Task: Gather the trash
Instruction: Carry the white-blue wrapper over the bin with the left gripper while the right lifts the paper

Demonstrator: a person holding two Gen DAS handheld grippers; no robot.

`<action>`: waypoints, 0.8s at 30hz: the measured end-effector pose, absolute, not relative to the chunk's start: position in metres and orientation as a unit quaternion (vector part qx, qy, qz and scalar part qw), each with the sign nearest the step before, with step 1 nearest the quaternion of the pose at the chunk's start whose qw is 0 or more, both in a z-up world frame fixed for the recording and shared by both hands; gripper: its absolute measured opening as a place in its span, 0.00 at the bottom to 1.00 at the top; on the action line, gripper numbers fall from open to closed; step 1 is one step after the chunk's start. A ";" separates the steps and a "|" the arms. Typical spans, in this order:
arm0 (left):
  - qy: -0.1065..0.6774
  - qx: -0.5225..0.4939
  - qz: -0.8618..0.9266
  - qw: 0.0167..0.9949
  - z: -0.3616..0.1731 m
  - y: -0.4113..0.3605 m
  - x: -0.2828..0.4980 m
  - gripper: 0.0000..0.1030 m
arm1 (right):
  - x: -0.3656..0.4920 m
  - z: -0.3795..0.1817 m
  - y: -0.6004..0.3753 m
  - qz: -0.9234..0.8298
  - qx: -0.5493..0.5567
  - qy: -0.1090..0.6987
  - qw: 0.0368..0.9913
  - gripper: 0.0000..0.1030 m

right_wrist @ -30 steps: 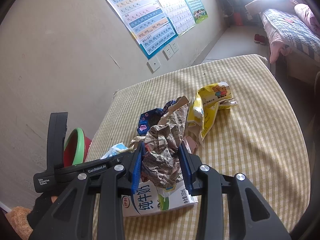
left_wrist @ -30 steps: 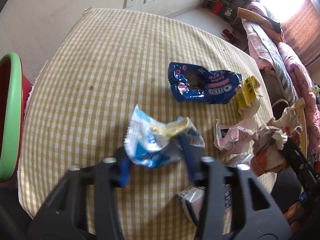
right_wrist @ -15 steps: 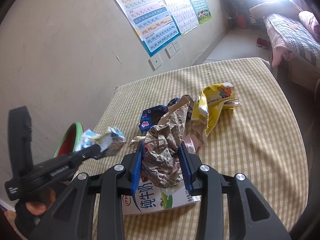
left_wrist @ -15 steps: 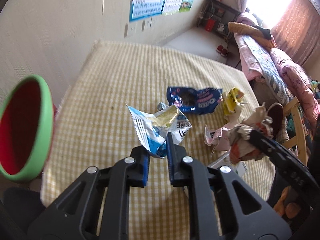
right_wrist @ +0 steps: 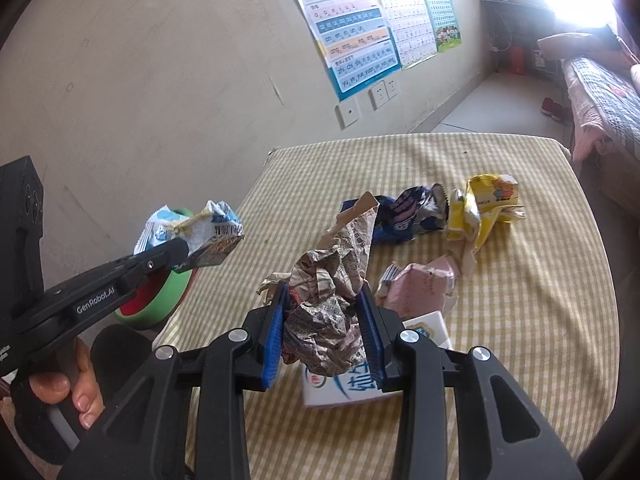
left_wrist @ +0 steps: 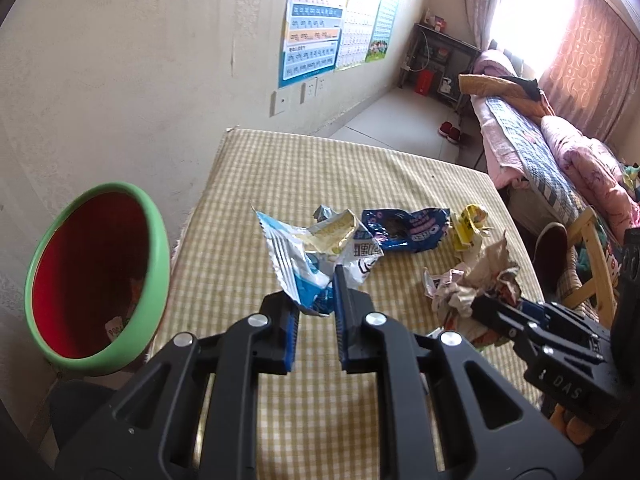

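The left hand-held gripper (left_wrist: 314, 300) is clenched on a crumpled blue-and-white snack wrapper (left_wrist: 316, 256), its blue-padded fingers pressed nearly together with the foil bunched between them and fanning out above the tips. The wrapper is lifted clear of the worktop (left_wrist: 320, 176), which is covered in a yellow-and-white checked cloth. The right hand-held gripper (right_wrist: 326, 320) is closed around a wad of crumpled printed paper (right_wrist: 332, 292), its fingers set wider apart because the wad fills the gap; the paper rises in a peak above the tips. In the right wrist view the left hand-held gripper appears from the side at the left, with the wrapper held in the air above a bin and a hand (right_wrist: 68, 388) gripping its handle. The bin (left_wrist: 158, 280), red inside with a green rim, stands beside the left edge of the worktop, below its surface; a small scrap of something pale lies at its bottom. On the worktop lie a blue cookie wrapper (right_wrist: 412, 216), a yellow snack bag (right_wrist: 488, 200) just to its right, a pink wrapper (right_wrist: 416, 288) nearer the camera, and a white milk carton (right_wrist: 344, 390) with blue lettering partly hidden under the right hand-held gripper. Learning posters (right_wrist: 352, 36) hang on the wall behind, and a bed (left_wrist: 560, 152) with pink bedding stands at the right.
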State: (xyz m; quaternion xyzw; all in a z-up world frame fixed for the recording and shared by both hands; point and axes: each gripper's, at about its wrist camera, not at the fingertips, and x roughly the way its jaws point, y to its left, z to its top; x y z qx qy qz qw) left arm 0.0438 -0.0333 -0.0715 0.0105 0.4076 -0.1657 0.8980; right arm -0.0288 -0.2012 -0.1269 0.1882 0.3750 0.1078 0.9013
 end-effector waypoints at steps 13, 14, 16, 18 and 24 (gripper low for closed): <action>0.377 0.022 -0.145 0.915 -0.065 -0.012 0.038 0.14 | -0.028 -0.117 -0.172 0.121 0.155 0.388 0.900 0.34; 0.376 0.021 -0.145 0.915 -0.065 -0.013 0.038 0.14 | -0.028 -0.117 -0.171 0.123 0.153 0.389 0.900 0.34; 0.376 0.019 -0.145 0.915 -0.065 -0.010 0.038 0.14 | -0.028 -0.115 -0.166 0.127 0.149 0.390 0.900 0.34; 0.377 0.016 -0.144 0.915 -0.066 -0.008 0.039 0.14 | -0.027 -0.115 -0.162 0.129 0.146 0.392 0.899 0.34; 0.376 0.006 -0.138 0.916 -0.066 0.001 0.040 0.14 | -0.025 -0.117 -0.155 0.131 0.134 0.401 0.897 0.34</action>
